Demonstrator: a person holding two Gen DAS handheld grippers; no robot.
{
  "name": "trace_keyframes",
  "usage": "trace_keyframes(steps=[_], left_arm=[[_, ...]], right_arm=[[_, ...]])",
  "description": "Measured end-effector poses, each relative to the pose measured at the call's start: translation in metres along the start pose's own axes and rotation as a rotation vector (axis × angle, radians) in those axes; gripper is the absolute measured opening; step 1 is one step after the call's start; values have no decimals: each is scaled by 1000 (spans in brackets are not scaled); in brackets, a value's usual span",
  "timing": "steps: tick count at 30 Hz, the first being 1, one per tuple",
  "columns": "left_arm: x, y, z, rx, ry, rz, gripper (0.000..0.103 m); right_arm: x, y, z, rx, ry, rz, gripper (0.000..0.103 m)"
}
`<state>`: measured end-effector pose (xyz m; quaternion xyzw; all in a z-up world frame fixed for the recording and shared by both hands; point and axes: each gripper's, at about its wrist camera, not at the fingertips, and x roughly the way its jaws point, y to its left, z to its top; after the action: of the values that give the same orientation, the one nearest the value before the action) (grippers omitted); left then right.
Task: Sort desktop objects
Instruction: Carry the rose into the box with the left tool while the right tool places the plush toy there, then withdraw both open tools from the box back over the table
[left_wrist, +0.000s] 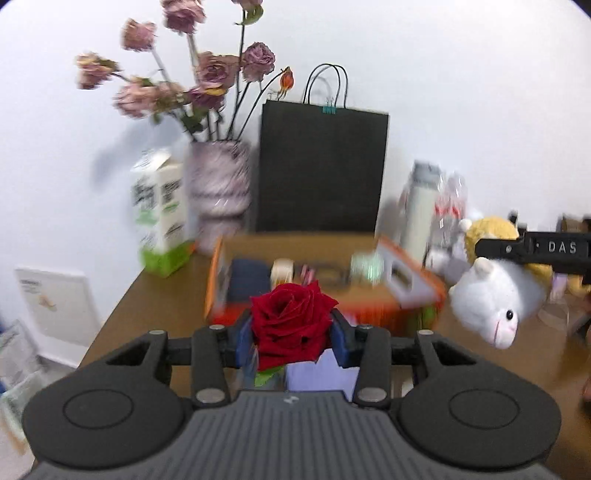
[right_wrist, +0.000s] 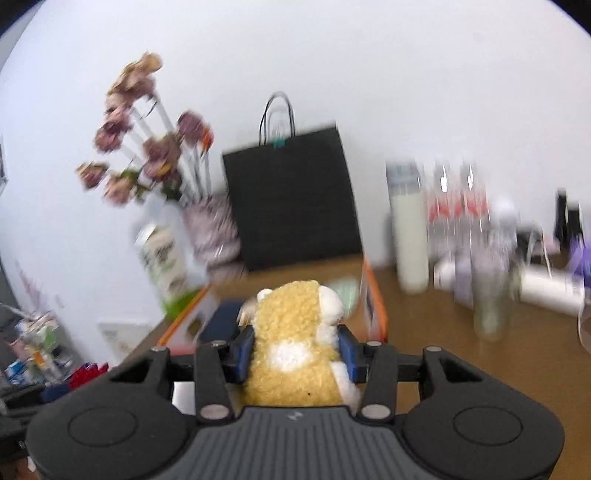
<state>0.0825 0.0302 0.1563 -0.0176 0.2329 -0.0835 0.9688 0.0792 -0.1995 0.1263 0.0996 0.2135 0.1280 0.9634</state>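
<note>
My left gripper is shut on a red rose and holds it above the brown desk, in front of an open orange-edged cardboard box. My right gripper is shut on a yellow and white plush sheep, held above the desk near the same box. In the left wrist view the plush sheep hangs at the right under the black right gripper body. The box holds a dark blue item, a tape roll and other small things.
A vase of dried pink flowers, a milk carton and a black paper bag stand at the back by the white wall. A white bottle, clear bottles and a glass jar crowd the right side.
</note>
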Motion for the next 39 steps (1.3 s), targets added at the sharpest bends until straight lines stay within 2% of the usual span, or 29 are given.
trace_keyframes(steps=[3, 4, 6, 8, 9, 11, 13, 15, 17, 20, 21, 23, 26, 27, 28, 30, 31, 33, 36, 39], left_arm=[[79, -3, 49, -25, 78, -5, 42], [107, -8, 58, -23, 105, 20, 42], [161, -17, 63, 2, 177, 56, 41], [209, -21, 58, -9, 307, 98, 41], [224, -23, 54, -12, 343, 99, 41], [240, -30, 42, 25, 357, 117, 41], [249, -40, 28, 110, 383, 149, 42], [257, -42, 16, 155, 423, 176, 42], [261, -42, 9, 161, 461, 184, 43], [261, -44, 11, 159, 490, 195, 51], [263, -43, 15, 152, 513, 178, 57], [255, -41, 23, 117, 530, 111, 58], [223, -32, 46, 72, 439, 102, 67], [211, -30, 54, 70, 412, 111, 74], [198, -28, 61, 70, 394, 119, 77], [178, -26, 72, 69, 388, 133, 78], [166, -24, 74, 71, 383, 148, 82], [142, -24, 70, 99, 367, 205, 89], [93, -12, 44, 96, 285, 260, 103], [44, 2, -2, 72, 186, 261, 103]], right_arm=[[63, -3, 48, 21, 32, -7, 44], [86, 0, 56, -5, 47, -38, 44], [141, 7, 61, -84, 124, -119, 44], [192, 6, 53, -97, 230, -153, 44], [211, 5, 47, -118, 266, -171, 44], [243, 3, 33, -152, 320, -225, 44], [263, 1, 15, -169, 392, -248, 44], [270, 2, -5, -216, 440, -282, 45], [269, 6, -14, -268, 426, -302, 45], [266, 9, -15, -294, 444, -339, 51], [264, 8, -14, -312, 455, -348, 54], [259, 9, -9, -331, 462, -356, 57], [232, 3, 17, -254, 417, -304, 61], [223, 0, 28, -229, 399, -288, 67], [212, 0, 39, -209, 378, -276, 72], [193, 1, 56, -193, 351, -266, 75], [183, 2, 62, -188, 338, -260, 76], [160, 5, 67, -187, 308, -240, 78], [115, 5, 52, -183, 242, -164, 81], [74, 4, 16, -167, 195, -95, 82]])
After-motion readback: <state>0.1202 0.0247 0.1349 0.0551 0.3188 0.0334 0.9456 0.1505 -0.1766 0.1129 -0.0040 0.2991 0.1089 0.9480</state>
